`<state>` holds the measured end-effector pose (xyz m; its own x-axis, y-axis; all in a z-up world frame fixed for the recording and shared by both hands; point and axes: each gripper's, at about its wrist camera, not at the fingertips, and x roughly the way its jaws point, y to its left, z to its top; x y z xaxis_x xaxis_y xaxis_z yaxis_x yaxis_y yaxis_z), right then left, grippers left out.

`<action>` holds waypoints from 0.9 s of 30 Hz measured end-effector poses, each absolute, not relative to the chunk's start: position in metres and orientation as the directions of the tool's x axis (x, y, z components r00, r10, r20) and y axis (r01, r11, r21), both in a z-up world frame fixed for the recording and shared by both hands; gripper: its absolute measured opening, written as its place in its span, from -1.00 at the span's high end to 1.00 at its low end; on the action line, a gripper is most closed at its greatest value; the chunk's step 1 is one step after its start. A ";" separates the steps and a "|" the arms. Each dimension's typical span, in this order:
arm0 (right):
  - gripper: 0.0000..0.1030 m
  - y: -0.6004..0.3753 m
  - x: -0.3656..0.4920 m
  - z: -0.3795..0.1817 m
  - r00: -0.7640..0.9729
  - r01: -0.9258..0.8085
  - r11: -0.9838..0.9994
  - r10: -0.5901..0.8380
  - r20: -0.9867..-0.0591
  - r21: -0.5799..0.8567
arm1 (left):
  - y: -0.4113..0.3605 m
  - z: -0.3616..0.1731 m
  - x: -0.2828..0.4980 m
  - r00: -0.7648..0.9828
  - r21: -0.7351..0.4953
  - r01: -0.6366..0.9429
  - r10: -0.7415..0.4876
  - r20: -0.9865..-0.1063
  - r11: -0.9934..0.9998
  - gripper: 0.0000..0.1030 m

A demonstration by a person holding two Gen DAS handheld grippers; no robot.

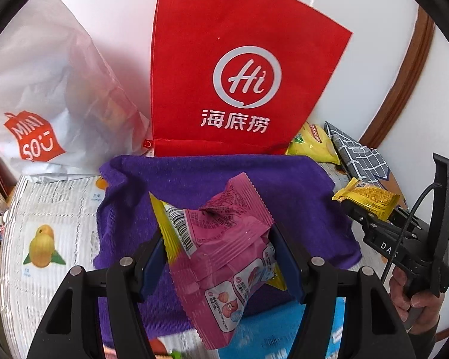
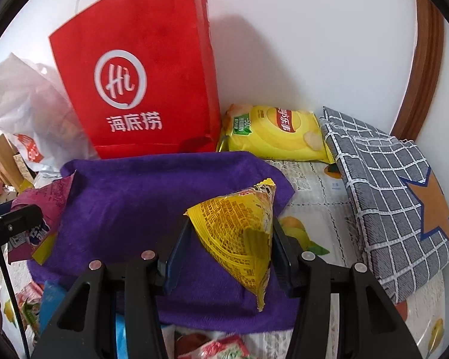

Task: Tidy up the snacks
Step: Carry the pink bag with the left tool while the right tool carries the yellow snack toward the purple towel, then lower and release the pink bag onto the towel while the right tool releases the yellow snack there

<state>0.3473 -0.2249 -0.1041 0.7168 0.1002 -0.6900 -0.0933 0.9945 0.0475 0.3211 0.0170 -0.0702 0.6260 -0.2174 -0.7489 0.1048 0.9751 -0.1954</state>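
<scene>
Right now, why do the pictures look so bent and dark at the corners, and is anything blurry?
Left wrist view: fisheye bulge bows the red paper bag, black corners ring the picture, and the bottom edge near the pink snack packet smears. Right wrist view: same curving; the bag throws a soft shadow on the white wall, while the yellow snack packet stays sharp.

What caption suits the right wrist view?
Right gripper holds a yellow snack packet above a purple towel.
</scene>
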 end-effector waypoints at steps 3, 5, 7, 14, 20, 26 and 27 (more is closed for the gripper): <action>0.02 -0.224 0.359 -0.110 0.711 -0.094 0.995 0.096 -0.696 0.041 | 0.018 -0.075 0.335 0.618 -0.202 0.103 -0.222 -0.754 0.974 -0.26; 0.02 -0.223 0.367 -0.113 0.708 -0.091 0.995 0.090 -0.701 0.037 | 0.017 -0.079 0.342 0.615 -0.197 0.106 -0.220 -0.757 0.975 -0.26; 0.02 -0.222 0.376 -0.117 0.705 -0.088 0.995 0.088 -0.704 0.037 | 0.016 -0.082 0.348 0.613 -0.190 0.108 -0.216 -0.760 0.976 -0.26; 0.02 -0.217 0.394 -0.129 0.690 -0.083 0.996 0.081 -0.719 0.033 | 0.018 -0.098 0.363 0.602 -0.182 0.108 -0.210 -0.771 0.977 -0.26; 0.01 -0.216 0.401 -0.139 0.682 -0.082 0.996 0.088 -0.726 0.044 | 0.017 -0.106 0.369 0.587 -0.169 0.111 -0.201 -0.784 0.979 -0.26; 0.02 -0.209 0.402 -0.139 0.682 -0.103 0.995 0.083 -0.726 0.017 | 0.018 -0.111 0.372 0.575 -0.173 0.107 -0.203 -0.792 0.979 -0.26; 0.02 -0.208 0.402 -0.140 0.681 -0.110 0.994 0.084 -0.727 0.012 | 0.017 -0.111 0.373 0.574 -0.171 0.107 -0.201 -0.794 0.979 -0.26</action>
<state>0.4016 -0.2077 -0.1399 0.6813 0.0838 -0.7272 -0.1099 0.9939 0.0115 0.3725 0.0174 -0.1112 0.5743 -0.2012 -0.7935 0.1067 0.9795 -0.1711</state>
